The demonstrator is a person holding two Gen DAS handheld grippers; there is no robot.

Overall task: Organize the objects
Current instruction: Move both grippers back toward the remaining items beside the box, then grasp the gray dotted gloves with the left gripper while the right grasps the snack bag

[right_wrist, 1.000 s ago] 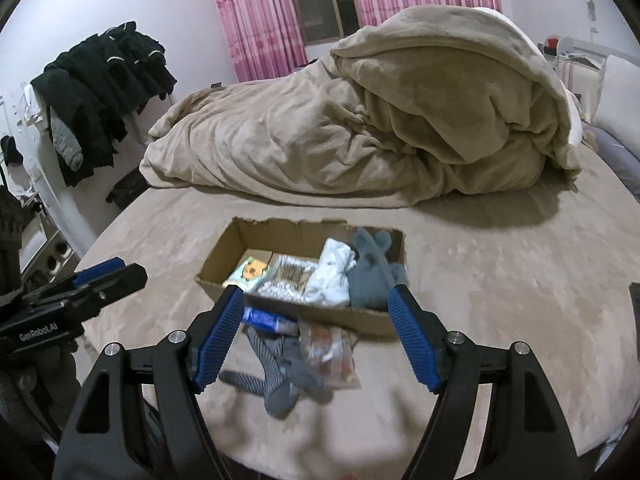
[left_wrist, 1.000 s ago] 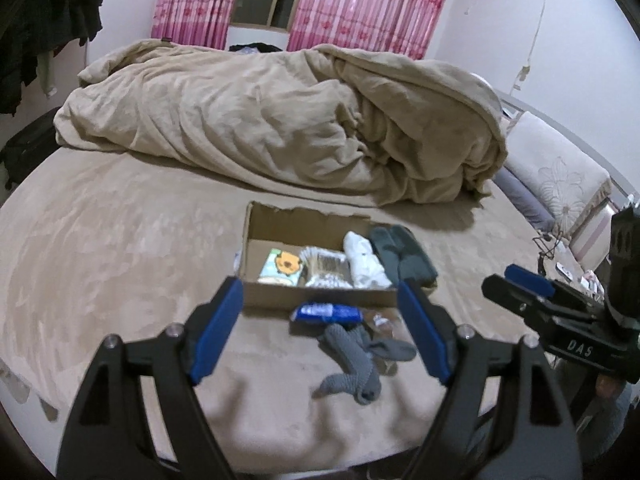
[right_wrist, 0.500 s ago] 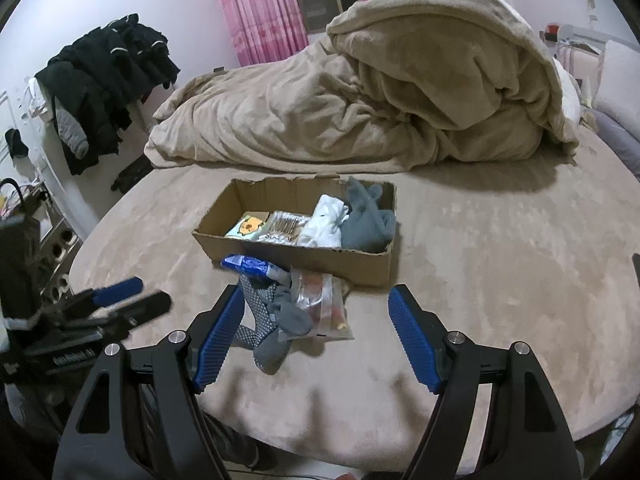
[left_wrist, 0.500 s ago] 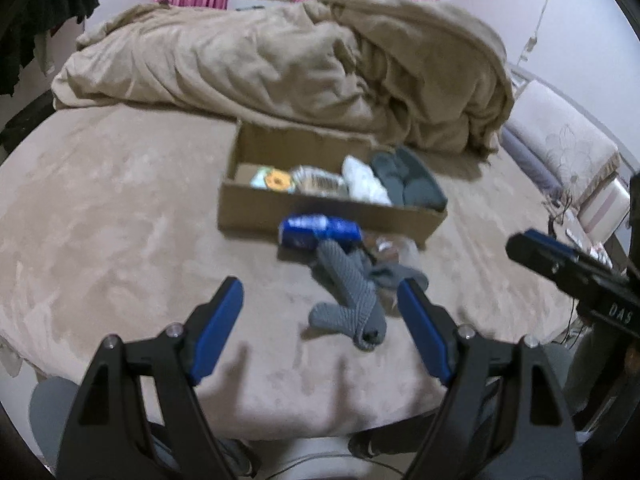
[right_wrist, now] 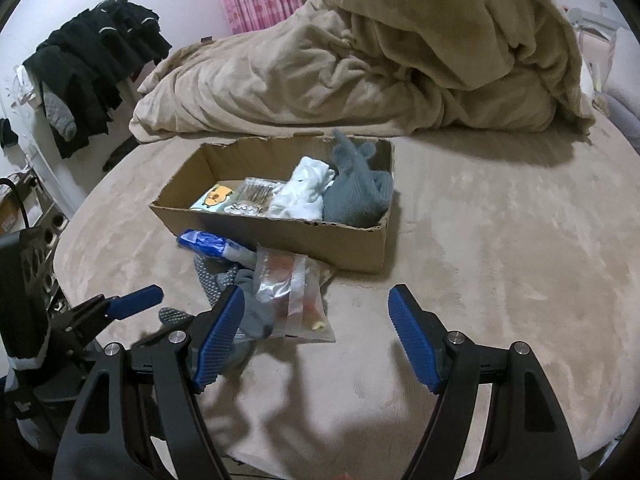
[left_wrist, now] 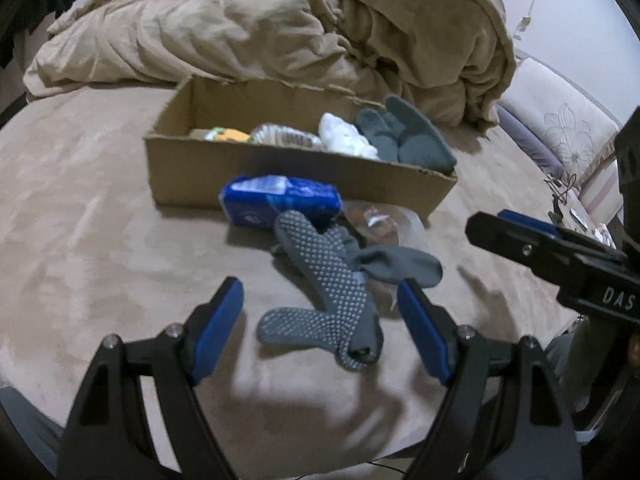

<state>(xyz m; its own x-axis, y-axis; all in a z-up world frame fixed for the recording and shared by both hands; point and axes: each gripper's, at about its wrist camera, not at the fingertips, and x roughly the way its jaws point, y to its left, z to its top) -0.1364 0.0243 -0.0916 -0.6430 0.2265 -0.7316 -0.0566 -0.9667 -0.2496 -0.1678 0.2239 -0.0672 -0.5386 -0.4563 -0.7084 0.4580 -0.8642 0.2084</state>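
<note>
The left gripper [left_wrist: 320, 320], a black two-finger tool with blue ribbed pads, stands with its jaws spread wide and empty, poised over the near end of a grey knitted sock with pale grip dots [left_wrist: 324, 300] that lies flat on the beige plush bed cover [left_wrist: 80, 220]. The right gripper [right_wrist: 316, 332], of the same build, is likewise spread wide and holds nothing; its left pad sits in front of the grey sock [right_wrist: 224, 280], and a clear zip-seal plastic bag with reddish contents [right_wrist: 292, 296] lies just ahead between its fingers. Touching the far end of the sock is a blue plastic-wrapped packet [left_wrist: 280, 200], which rests against the near wall of the open brown cardboard box [left_wrist: 280, 176]. A second, plain grey sock [left_wrist: 396, 266] lies across the dotted one. Inside the box, from left to right, are a flat pale-green card pack with an orange animal print [right_wrist: 212, 198], a clear packet of cotton swabs [right_wrist: 256, 200], a bundle of white cloth [right_wrist: 304, 192] and a pair of grey-green socks [right_wrist: 356, 192] leaning on the right end wall. Judged from this layout, the task is partly complete: four items are stowed, while the socks, the blue packet and the zip-seal bag remain outside the box. The likely step in hand is a pick of the loose items, the left gripper on the dotted sock. Beyond the box lies a crumpled tan duvet [left_wrist: 280, 32].
</note>
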